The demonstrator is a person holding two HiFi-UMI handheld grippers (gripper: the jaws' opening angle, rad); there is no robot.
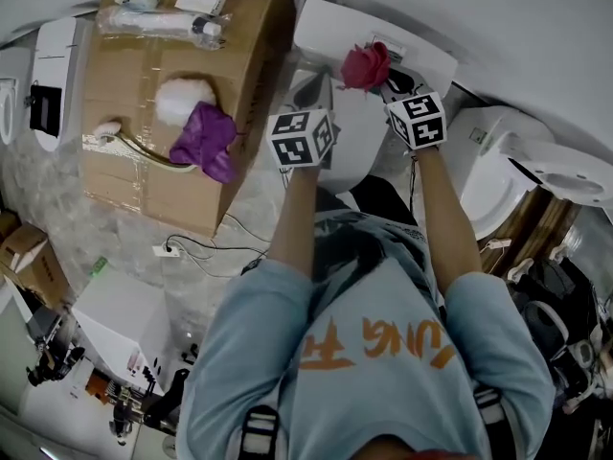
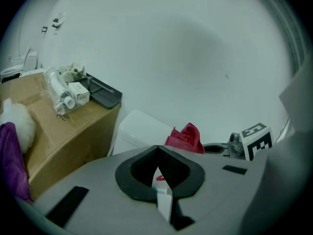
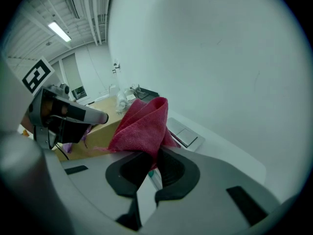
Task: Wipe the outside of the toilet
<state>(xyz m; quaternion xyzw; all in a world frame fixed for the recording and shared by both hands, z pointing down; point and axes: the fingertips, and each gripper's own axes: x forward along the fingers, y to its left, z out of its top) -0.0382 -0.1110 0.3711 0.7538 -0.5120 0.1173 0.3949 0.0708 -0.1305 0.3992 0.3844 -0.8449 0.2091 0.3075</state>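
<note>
Two jaws, left gripper view: the left gripper has its jaws together, tips meeting, with nothing between them.
Ahead, left gripper view: the toilet shows its tank lid. The red cloth stands up over the lid's right part, and a box sits just left of the tank.
Jaws, right gripper view: the right gripper is clamped on a lower fold of the cloth, and the rest stands up loose above the tips.
Tank, right gripper view: the flush button lies on the lid just beyond the cloth. The left gripper hangs close by on the left.
Layout, head view: both grippers reach over the toilet side by side, with the person standing at the bowl.
Cloth, head view: it is bunched over the lid's middle, beside the button. I cannot tell whether it touches the lid.
Floor, head view: a cable trails near the person's feet, left of the bowl. A purple rag lies on the box.
Step, as I judge it: the cloth is gripped and poised at the tank, and wiping is about to start there.
Risk, grip: only a small fold is pinched, so a hard drag across the lid could pull the cloth free.
Risk, button: the loose folds could catch on the button's edge or press it.
Risk, crowding: the grippers are close together, so a wide sweep leftward could knock them against each other.
Risk, footing: shifting left to reach the tank's side could snag the cable.
</note>
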